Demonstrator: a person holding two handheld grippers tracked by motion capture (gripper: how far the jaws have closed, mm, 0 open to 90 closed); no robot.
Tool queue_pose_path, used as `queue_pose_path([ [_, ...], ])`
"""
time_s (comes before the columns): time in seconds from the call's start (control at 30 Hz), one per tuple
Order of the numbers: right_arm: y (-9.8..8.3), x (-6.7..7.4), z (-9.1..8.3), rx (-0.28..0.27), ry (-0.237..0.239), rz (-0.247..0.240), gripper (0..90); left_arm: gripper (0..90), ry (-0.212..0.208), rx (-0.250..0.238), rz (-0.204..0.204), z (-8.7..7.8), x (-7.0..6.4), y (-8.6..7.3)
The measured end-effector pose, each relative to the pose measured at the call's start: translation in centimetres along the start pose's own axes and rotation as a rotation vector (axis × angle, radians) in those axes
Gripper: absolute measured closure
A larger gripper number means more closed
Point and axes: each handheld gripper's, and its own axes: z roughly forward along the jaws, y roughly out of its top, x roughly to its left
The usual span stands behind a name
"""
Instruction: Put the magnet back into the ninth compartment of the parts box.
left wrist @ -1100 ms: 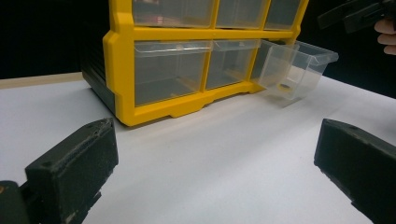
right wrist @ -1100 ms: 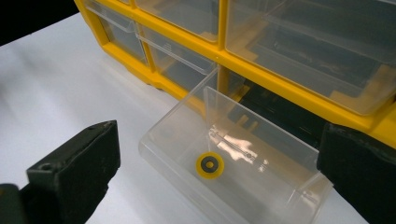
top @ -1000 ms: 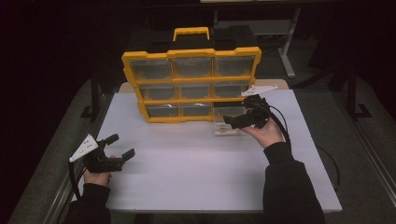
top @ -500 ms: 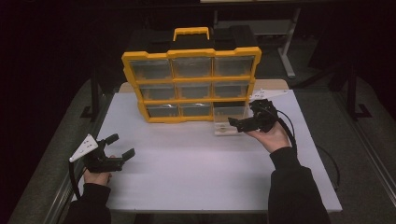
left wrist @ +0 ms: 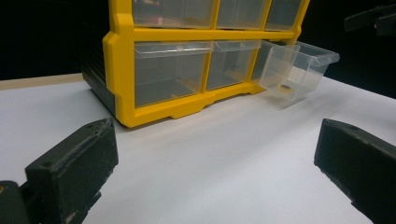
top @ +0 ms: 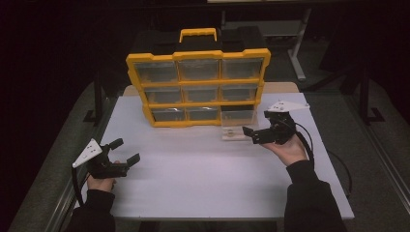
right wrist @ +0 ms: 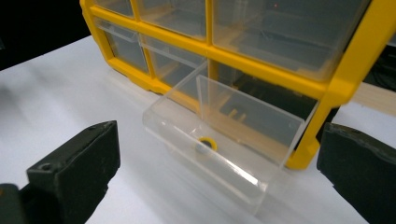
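dim room, dark surroundings; white table (top: 208, 179) lit from above, soft shadows, high view slightly grainy.

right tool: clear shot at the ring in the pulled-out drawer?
Probably yes. The right tool is open just in front of the clear drawer, whose top is open; the small yellow ring lies uncovered.

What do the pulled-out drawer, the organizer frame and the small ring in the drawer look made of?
Drawer: clear hard plastic, glossy; the table shows through its walls. Organizer frame: yellow moulded plastic, smooth with a slight sheen and rounded edges. Ring: yellow with a dark centre, maybe rubber or plastic; too small to tell.
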Motion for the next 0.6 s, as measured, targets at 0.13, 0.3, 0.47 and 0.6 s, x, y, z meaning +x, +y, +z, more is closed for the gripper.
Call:
queue_pose_path([
  [0.13, -0.9, -0.2, -0.2, 0.000, -0.001, 0.004, 0.0, 0.0, 0.000, 0.001, -0.001, 0.0, 0.0, 0.0],
  [0.3, -1.7, 0.0, -0.6, -0.016, -0.006, -0.008, 0.0, 0.0, 0.003, 0.000, -0.002, 0.0, 0.0, 0.0],
  [0.47, -2.2, 0.2, -1.1, -0.037, -0.003, -0.011, 0.0, 0.0, 0.001, 0.002, -0.001, 0.0, 0.0, 0.0],
  [0.6, -3.0, 0.2, -1.3, -0.043, -0.005, -0.011, 0.0, 0.0, 0.002, 0.001, -0.001, 0.0, 0.0, 0.0],
])
